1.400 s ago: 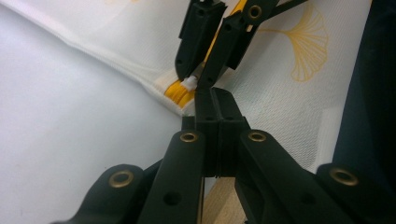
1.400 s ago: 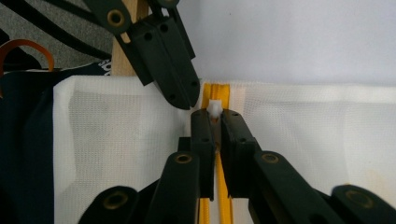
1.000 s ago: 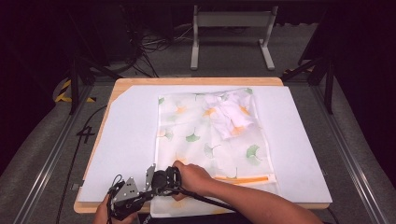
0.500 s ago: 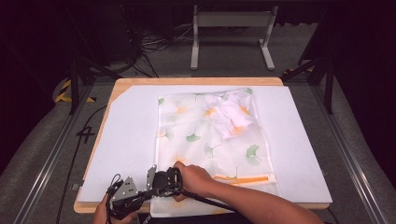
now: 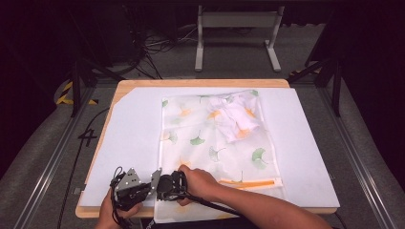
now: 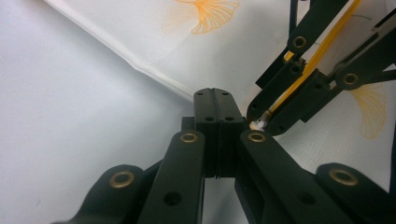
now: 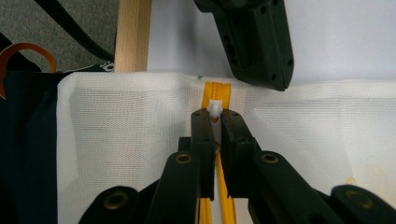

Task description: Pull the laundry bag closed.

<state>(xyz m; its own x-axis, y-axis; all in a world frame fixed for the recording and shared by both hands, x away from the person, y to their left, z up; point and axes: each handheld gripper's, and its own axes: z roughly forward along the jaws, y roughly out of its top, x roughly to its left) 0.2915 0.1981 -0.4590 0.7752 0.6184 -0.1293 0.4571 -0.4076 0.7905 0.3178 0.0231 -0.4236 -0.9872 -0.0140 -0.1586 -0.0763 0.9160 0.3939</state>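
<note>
The white zipper pull sits at the end of the yellow zipper, in the upper middle of the right gripper view, and the right gripper is clenched on it, its black jaws pinching the small tab from both sides. That grip looks meant to drag the slider along the zipper track. The zipper belongs to a white mesh laundry bag printed with green and orange ginkgo leaves, which lies flat across the middle of the high view on a white sheet covering the wooden table; the zipper runs along the bag's lower edge, and a bunched white garment shows through the mesh near the top. The left gripper, at the lower left of the high view just beside the right one, has its jaws pressed together at the bag's corner hem, probably to anchor the fabric while the pull moves; whether cloth is actually caught between them I cannot tell. No brand or readable writing appears on the bag.
</note>
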